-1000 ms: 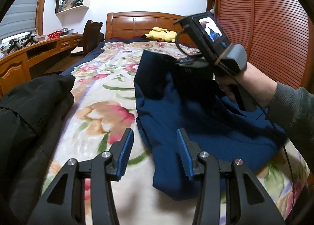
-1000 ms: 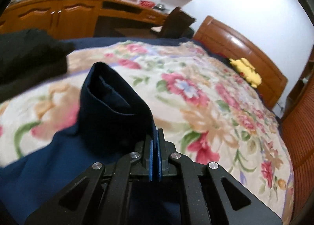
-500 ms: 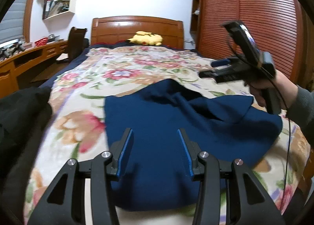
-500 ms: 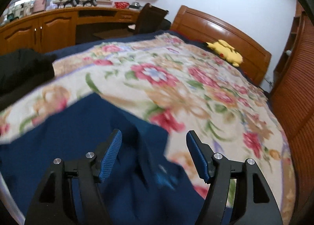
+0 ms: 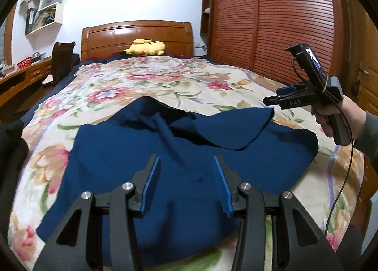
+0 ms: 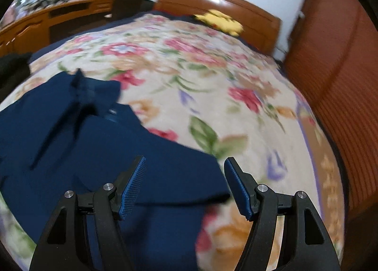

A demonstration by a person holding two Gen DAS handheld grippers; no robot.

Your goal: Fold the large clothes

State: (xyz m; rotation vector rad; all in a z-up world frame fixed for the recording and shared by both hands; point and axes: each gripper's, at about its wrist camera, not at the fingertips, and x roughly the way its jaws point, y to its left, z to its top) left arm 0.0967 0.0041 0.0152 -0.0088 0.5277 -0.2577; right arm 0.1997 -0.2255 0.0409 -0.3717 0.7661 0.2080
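A large navy blue garment (image 5: 179, 171) lies partly folded on the floral bedspread (image 5: 146, 82), with a flap folded over its far right part. My left gripper (image 5: 186, 183) is open and empty, hovering low over the garment's near middle. My right gripper (image 6: 184, 186) is open and empty above the garment's (image 6: 94, 148) right edge. In the left wrist view the right gripper (image 5: 271, 99) is held in the air just beyond the garment's far right corner.
A black garment (image 5: 9, 152) lies at the bed's left edge. A yellow plush toy (image 5: 144, 47) lies by the wooden headboard (image 5: 137, 34). A slatted wooden wardrobe (image 5: 271, 15) stands on the right; a desk (image 5: 21, 77) and a chair (image 5: 61, 63) on the left.
My right gripper opened and let go of the navy sleeve, which dropped folded onto the garment. It then drew back to the right. My left gripper turned right over the garment, still open.
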